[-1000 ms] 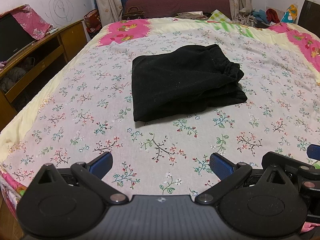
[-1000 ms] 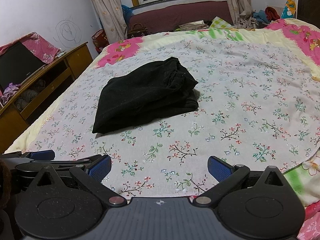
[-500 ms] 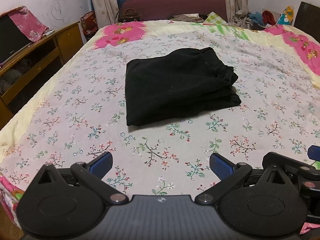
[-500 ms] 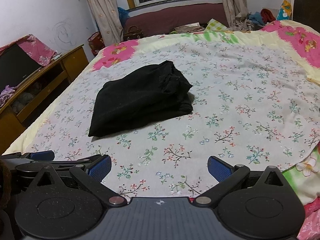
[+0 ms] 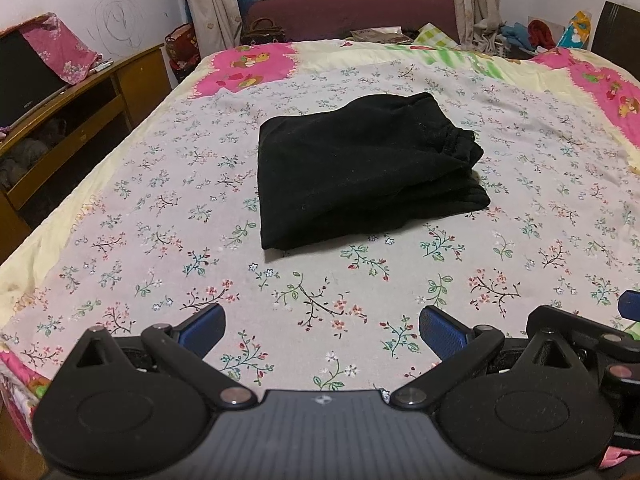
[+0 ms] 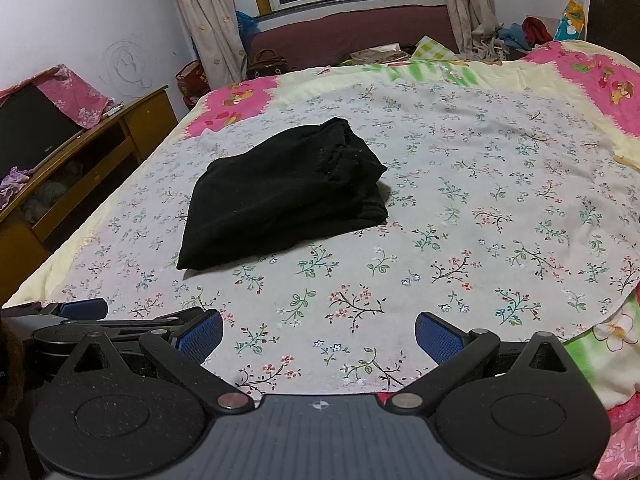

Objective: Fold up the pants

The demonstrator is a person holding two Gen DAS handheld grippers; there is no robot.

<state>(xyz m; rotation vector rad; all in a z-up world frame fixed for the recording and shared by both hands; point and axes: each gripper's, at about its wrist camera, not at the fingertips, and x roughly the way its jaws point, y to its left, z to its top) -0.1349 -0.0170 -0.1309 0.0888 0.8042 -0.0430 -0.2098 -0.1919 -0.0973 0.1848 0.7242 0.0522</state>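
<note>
Black pants (image 5: 360, 172) lie folded into a thick rectangle in the middle of the floral bedspread (image 5: 160, 216), with the gathered waistband on the right side. In the right wrist view the same folded pants (image 6: 284, 200) sit left of centre. My left gripper (image 5: 322, 330) is open and holds nothing; it hovers near the bed's front edge, well short of the pants. My right gripper (image 6: 318, 334) is open too, with bare bedspread (image 6: 480, 240) between its blue pads. The left gripper's body (image 6: 72, 320) shows at the lower left of the right wrist view.
A wooden cabinet (image 5: 80, 108) with a dark screen (image 5: 24, 84) under a pink cloth stands left of the bed. Beyond the bed's far end are a maroon sofa (image 5: 352, 12), curtains (image 5: 208, 0), bags and piled clothes (image 5: 532, 34). Pink patterned bedding (image 6: 600, 80) lies at right.
Both views have shifted slightly, so the pants sit a little differently in frame. The pants stay folded and still, and both grippers stay open.
</note>
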